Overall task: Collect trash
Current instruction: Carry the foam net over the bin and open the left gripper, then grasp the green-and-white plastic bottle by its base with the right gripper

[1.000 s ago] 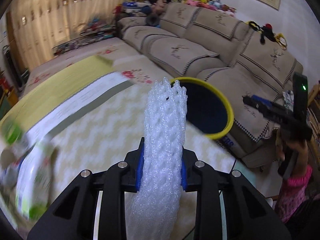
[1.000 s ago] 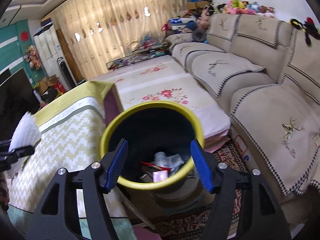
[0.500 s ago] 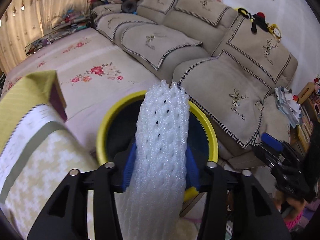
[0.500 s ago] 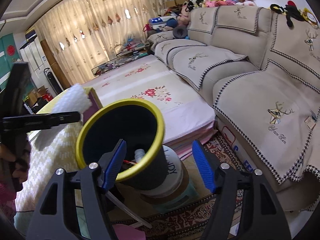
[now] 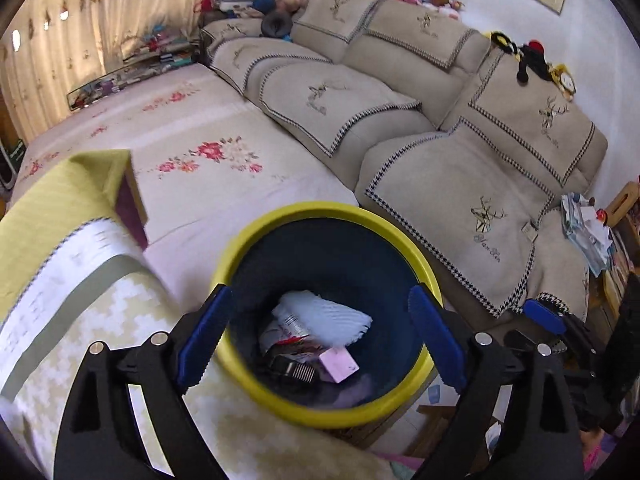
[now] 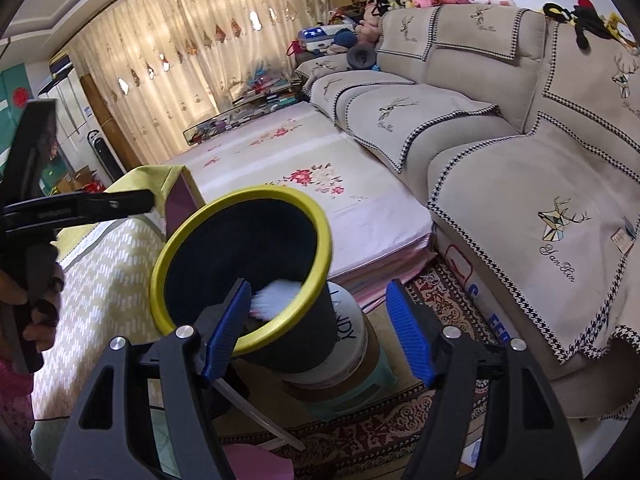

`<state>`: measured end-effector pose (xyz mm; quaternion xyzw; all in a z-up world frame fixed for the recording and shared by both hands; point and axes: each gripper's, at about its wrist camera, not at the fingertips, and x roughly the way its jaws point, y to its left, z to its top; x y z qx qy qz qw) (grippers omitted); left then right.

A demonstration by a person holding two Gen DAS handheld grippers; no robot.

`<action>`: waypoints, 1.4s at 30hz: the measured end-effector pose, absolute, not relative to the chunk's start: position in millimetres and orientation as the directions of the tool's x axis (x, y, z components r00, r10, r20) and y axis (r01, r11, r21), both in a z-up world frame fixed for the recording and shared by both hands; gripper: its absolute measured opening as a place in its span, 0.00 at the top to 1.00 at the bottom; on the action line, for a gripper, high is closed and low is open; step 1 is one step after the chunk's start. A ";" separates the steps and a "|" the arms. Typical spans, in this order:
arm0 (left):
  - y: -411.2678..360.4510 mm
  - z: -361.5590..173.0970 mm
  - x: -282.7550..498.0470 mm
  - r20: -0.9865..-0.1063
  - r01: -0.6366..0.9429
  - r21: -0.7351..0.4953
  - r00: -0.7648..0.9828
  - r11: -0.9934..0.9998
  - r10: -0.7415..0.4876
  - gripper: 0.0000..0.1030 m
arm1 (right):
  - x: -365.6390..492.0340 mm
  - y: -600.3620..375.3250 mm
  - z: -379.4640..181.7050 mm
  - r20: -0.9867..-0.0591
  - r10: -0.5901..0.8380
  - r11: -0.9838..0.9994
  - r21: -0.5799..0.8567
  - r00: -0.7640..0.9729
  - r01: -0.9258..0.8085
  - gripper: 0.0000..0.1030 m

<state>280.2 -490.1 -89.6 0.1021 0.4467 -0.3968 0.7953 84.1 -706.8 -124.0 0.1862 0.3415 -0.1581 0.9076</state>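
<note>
White foam netting sleeve (image 5: pixel 324 316) lies inside the dark round bin with the yellow rim (image 5: pixel 280 220), on top of a pink card (image 5: pixel 339 365) and other scraps. Left hand-held gripper (image 5: pixel 316 336) hangs over the bin's mouth; its jaws have just been opening, nothing between them. Right hand-held gripper (image 6: pixel 320 332) is spread too, empty, beside the bin.

Open bin (image 5: pixel 394 406) mouth (yellow rim all round), trash (image 5: pixel 320 330) deep below.
</note>
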 end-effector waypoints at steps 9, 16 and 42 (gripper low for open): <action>-345.1 -57.2 237.3 -0.711 0.628 -0.209 0.429 0.750 -0.557 0.09 | 100.1 -673.9 -119.2 -0.685 -0.132 0.913 0.197 0.716 0.357 0.34; -196.0 -31.3 180.1 -0.632 0.428 -0.174 0.642 0.887 -0.434 0.05 | 135.5 -612.2 -109.0 -0.685 -0.048 0.959 0.173 0.727 0.226 0.34; 8.8 -31.6 113.7 -0.572 0.088 -0.228 0.794 0.970 -0.206 0.05 | 237.9 -263.9 -98.8 -0.746 0.356 0.913 0.149 0.562 -0.380 0.33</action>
